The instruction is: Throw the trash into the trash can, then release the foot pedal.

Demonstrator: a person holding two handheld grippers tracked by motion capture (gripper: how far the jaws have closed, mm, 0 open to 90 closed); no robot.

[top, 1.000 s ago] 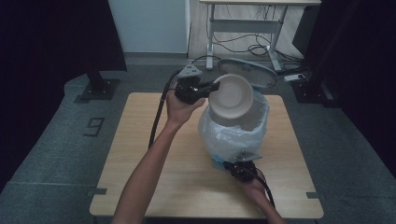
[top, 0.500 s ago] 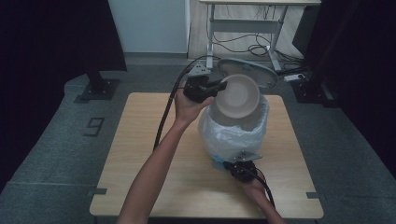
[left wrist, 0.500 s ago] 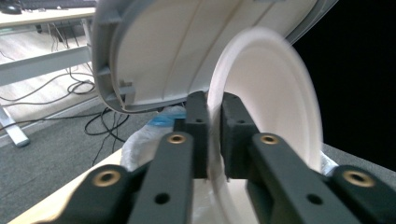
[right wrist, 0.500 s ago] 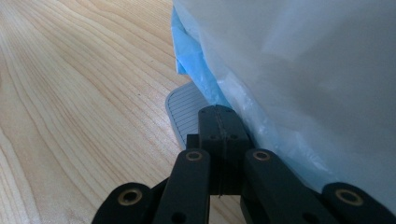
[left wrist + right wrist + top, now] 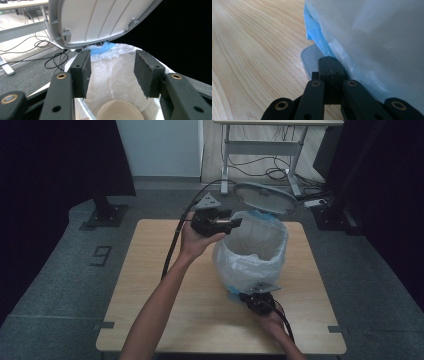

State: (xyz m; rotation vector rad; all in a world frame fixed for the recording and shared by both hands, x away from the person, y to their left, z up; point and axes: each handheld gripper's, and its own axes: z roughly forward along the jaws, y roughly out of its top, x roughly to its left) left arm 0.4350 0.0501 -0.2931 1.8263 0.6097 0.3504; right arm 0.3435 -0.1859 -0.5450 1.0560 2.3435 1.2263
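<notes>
A pedal bin lined with a white bag (image 5: 250, 257) stands on the wooden table (image 5: 150, 270), its grey lid (image 5: 265, 197) raised. My left gripper (image 5: 234, 224) hovers at the bin's left rim; its jaws have just been opening and hold nothing. In the left gripper view those jaws (image 5: 112, 71) stand apart above the bag (image 5: 120, 52), under the lid (image 5: 100, 20), and a cream bowl (image 5: 120, 112) lies at the bottom. My right gripper (image 5: 252, 297) is shut at the bin's near foot. In the right gripper view its tips (image 5: 329, 63) rest on the grey ribbed pedal (image 5: 310, 58).
A blue liner (image 5: 314, 35) peeks out under the white bag (image 5: 374, 37). Behind the table stand a desk frame with floor cables (image 5: 260, 155) and a dark stand base (image 5: 105, 215). A "9" mark (image 5: 101, 254) is on the floor at left.
The cream bowl that the left gripper held over the bin has left its jaws and dropped inside. The left gripper has opened and drawn slightly left. The right gripper stays on the pedal.
</notes>
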